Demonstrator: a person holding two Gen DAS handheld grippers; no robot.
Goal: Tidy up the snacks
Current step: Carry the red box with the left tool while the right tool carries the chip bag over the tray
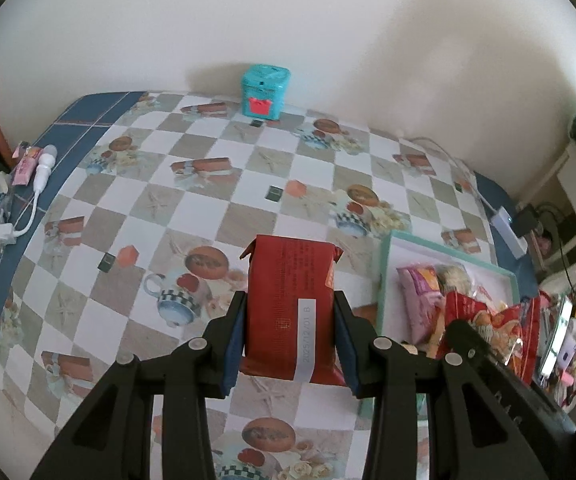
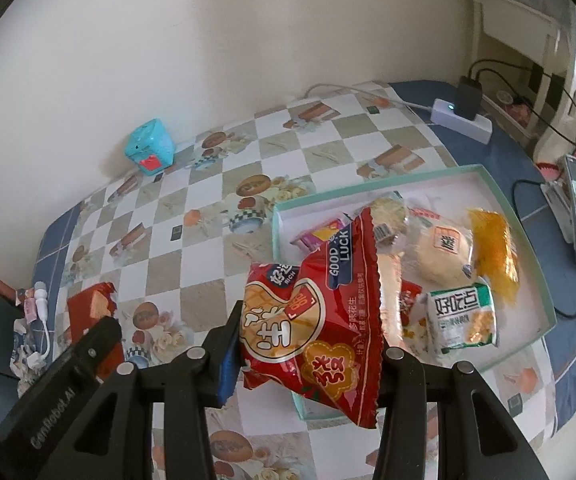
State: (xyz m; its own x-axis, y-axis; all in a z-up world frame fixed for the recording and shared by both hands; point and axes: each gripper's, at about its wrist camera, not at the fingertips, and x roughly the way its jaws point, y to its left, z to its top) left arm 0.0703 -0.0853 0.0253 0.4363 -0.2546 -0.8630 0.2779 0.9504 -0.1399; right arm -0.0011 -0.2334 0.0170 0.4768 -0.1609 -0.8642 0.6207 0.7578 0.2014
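Note:
My left gripper [image 1: 289, 336] is shut on a dark red rectangular snack packet [image 1: 291, 308] with a white date strip, held above the checkered tablecloth left of the tray. The same packet [image 2: 90, 312] shows at the left of the right wrist view. My right gripper [image 2: 307, 344] is shut on a red peanut bag [image 2: 315, 316] printed "GOOD LUCK", held over the near left corner of the shallow teal-rimmed tray [image 2: 499, 196]. The tray [image 1: 385, 264] holds several snacks: a pink packet [image 1: 421, 300], a round bun [image 2: 441, 254], a yellow packet [image 2: 491, 252] and a green-white packet [image 2: 461, 316].
A teal tin [image 1: 264, 94] stands at the back by the wall. A white power strip with a black plug [image 2: 463, 116] and cables lies at the right. A white earphone cable and pink wrapper [image 1: 34, 168] lie at the left edge. Clutter [image 1: 563, 336] sits right of the tray.

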